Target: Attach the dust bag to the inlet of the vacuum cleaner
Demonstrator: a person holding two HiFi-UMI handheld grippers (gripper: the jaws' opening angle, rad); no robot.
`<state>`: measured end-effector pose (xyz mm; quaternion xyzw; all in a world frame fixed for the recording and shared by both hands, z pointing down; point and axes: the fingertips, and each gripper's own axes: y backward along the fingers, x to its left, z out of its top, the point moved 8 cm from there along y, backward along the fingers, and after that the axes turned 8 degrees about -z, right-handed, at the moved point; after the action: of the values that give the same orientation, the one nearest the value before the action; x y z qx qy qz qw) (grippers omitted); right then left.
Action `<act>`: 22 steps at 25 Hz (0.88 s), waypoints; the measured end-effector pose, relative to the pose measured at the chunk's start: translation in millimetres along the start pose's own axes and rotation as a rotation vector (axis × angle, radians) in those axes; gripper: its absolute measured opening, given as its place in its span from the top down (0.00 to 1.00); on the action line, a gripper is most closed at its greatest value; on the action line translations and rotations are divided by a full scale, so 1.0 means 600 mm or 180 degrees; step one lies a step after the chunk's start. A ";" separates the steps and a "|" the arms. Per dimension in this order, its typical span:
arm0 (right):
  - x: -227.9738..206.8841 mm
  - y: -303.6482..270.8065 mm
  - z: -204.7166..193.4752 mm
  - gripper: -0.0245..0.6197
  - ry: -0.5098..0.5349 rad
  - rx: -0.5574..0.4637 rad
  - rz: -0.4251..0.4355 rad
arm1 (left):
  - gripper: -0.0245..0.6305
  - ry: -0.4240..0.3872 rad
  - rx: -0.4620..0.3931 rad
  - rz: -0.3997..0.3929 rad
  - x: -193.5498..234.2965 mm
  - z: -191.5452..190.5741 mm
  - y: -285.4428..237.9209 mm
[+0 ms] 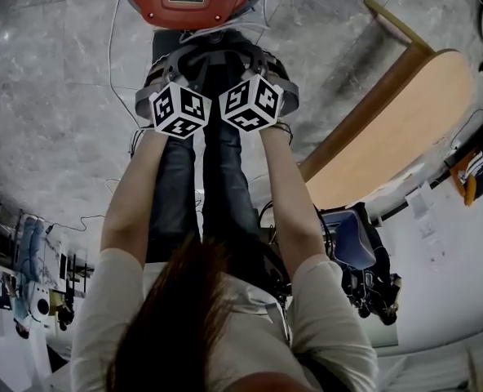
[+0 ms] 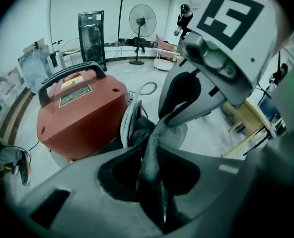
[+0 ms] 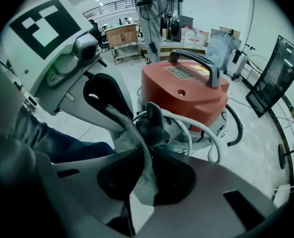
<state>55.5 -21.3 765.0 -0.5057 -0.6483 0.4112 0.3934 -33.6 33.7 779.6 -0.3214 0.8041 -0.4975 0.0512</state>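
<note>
Grey dust bag (image 2: 150, 175) under the clamp of left tongs (image 2: 154, 155) and right tongs (image 3: 139, 162).

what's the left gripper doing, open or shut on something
Shut on the dust bag: in the left gripper view, the left gripper pinches a grey fold of it between its jaws.

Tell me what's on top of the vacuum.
A black handle and a label sit on the vacuum. Its lower front is hidden behind a white hose and the dust bag.
</note>
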 end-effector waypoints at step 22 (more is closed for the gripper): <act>-0.004 0.001 -0.006 0.87 -0.0452 0.0120 0.0236 | 0.82 -0.0086 0.0411 -0.0299 0.011 0.010 -0.008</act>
<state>59.3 -23.1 765.2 -0.4914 -0.6476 0.4725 0.3405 -34.2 23.6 781.9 -0.3614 0.7536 -0.5458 0.0593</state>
